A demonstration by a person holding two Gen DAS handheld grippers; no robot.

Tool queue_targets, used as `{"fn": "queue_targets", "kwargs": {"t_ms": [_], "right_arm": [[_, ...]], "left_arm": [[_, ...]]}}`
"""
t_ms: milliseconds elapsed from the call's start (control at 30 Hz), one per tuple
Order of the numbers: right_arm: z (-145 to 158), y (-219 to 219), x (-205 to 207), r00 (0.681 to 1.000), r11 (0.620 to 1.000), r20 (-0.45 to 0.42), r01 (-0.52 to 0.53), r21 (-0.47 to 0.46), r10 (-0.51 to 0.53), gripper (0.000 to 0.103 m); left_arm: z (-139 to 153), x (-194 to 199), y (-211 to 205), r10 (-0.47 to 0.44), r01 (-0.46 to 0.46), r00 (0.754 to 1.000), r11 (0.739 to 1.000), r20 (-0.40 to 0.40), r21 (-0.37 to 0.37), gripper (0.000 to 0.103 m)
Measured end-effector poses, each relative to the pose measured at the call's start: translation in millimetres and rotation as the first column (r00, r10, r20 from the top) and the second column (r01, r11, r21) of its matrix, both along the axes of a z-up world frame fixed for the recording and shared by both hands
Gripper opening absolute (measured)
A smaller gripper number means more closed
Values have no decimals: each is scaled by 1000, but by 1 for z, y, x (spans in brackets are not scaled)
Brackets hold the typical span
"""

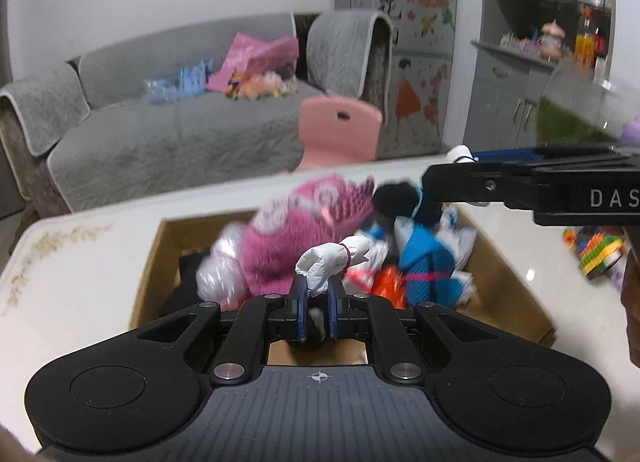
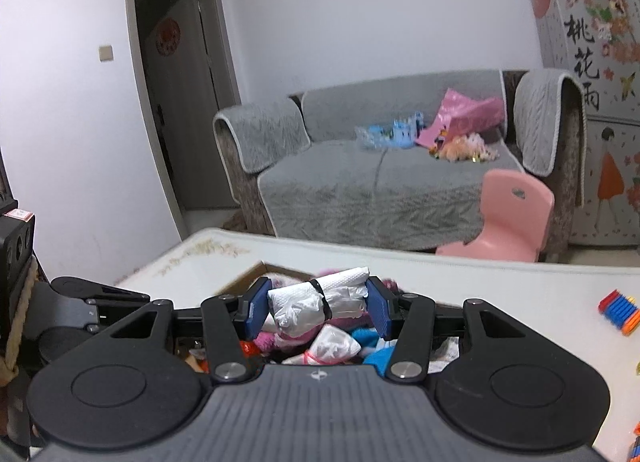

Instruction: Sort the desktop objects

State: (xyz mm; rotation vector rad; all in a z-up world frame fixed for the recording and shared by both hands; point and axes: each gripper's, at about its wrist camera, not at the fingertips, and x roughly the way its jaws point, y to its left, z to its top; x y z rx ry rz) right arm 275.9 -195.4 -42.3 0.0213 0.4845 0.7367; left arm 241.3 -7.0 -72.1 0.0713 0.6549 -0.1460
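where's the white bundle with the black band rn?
Right wrist view, centre: the white bundle with the black band is clamped crosswise between the right gripper fingers, held above the cardboard box of clothes on the white table.

Packed nearly full, the cardboard box [image 1: 152, 262]: pink fuzzy toy [image 1: 280, 238], blue cloth bundle [image 1: 424, 266] and plastic-wrapped bundles crowding its middle and far side. Bare floor only along the near wall. Open white tabletop [image 1: 80, 262] left of the box. Right side partly blocked by the right gripper [image 1: 460, 159] overhead and colourful blocks [image 1: 596, 254] on the table.
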Motion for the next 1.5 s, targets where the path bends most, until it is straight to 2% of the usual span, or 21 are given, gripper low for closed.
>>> {"fn": "queue_targets", "kwargs": {"t_ms": [167, 400, 500, 533, 567, 633, 700, 767, 867, 1000, 1100, 1233, 1333, 1500], "right_arm": [[-21, 16, 1, 999, 997, -32, -1, -83, -2, 48], [-33, 24, 4, 999, 988, -42, 10, -153, -17, 50], [-35, 24, 9, 998, 987, -51, 17, -161, -26, 59], [-35, 24, 7, 998, 986, -48, 21, -164, -29, 69], [-35, 24, 8, 999, 986, -45, 21, -167, -29, 75], [-32, 22, 3, 999, 986, -33, 28, -165, -33, 75], [-25, 19, -2, 999, 989, -14, 28, -147, -31, 76], [-18, 18, -6, 1000, 991, 8, 28, -132, -28, 81], [-5, 14, -15, 999, 994, 37, 25, -102, -21, 84], [7, 10, -23, 998, 998, 66, 20, -65, -15, 89], [18, 3, -31, 995, 999, 97, 33, -33, -30, 90], [25, -12, -40, 992, 998, 111, 57, 26, -60, 97], [24, -24, -45, 989, 994, 107, 95, 61, -101, 102], [15, -31, -44, 983, 987, 91, 154, 45, -157, 102]], "left_arm": [[-21, 11, 0, 7, -7, 999, 1000, -54, 7, 15], [-28, 12, 0, 8, -6, 997, 1000, -73, 20, 15], [-32, 14, 2, 18, -16, 996, 1000, -88, 24, 17], [-32, 14, 3, 21, -20, 995, 1000, -94, 21, 20], [-33, 14, 5, 25, -23, 995, 1000, -98, 18, 24], [-34, 12, 7, 22, -21, 994, 1000, -108, 8, 33], [-33, 8, 9, 25, -25, 995, 1000, -100, 4, 62], [-28, 1, 10, 36, -36, 997, 999, -62, 2, 78], [-16, -15, 8, 48, -48, 999, 999, 13, 16, 87], [6, -32, 8, 80, -78, 994, 997, 78, -23, 102], [26, -42, 7, 100, -95, 987, 995, 128, -41, 103], [41, -49, 6, 128, -122, 981, 991, 149, -47, 103], [44, -48, 4, 118, -112, 984, 992, 132, -48, 103], [43, -51, 4, 115, -109, 987, 992, 108, -57, 103]]}}
